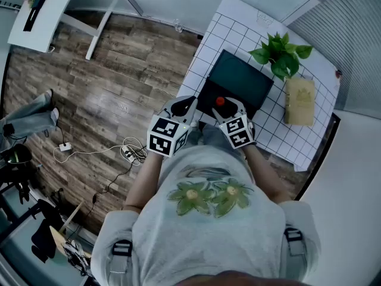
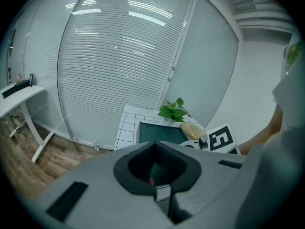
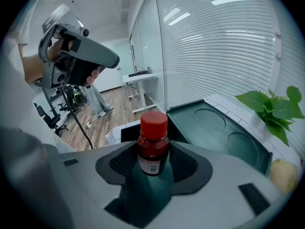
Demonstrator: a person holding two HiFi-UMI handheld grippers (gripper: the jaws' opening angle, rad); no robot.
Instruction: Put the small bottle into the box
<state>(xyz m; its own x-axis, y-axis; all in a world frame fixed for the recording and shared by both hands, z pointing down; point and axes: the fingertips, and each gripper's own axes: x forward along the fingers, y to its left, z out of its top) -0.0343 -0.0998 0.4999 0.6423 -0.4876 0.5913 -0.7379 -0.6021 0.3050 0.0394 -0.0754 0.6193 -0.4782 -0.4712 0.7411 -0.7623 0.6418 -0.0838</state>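
Note:
A small bottle (image 3: 152, 144) with a red cap and dark red body stands upright between the pads of my right gripper (image 3: 152, 162), which is shut on it. In the head view the bottle (image 1: 220, 101) hangs over the near edge of the dark green box (image 1: 239, 81), an open tray with two round recesses (image 3: 219, 130). My left gripper (image 1: 183, 107) is held just left of the box, beside the right gripper (image 1: 225, 107). Its jaws (image 2: 157, 170) are shut with nothing between them. The box (image 2: 159, 133) lies ahead of it.
The box rests on a white gridded table (image 1: 208, 49). A potted green plant (image 1: 280, 53) and a yellowish block (image 1: 299, 100) stand to the box's right. Wooden floor with cables (image 1: 128, 151) lies left of the table. Window blinds (image 2: 124, 56) run behind it.

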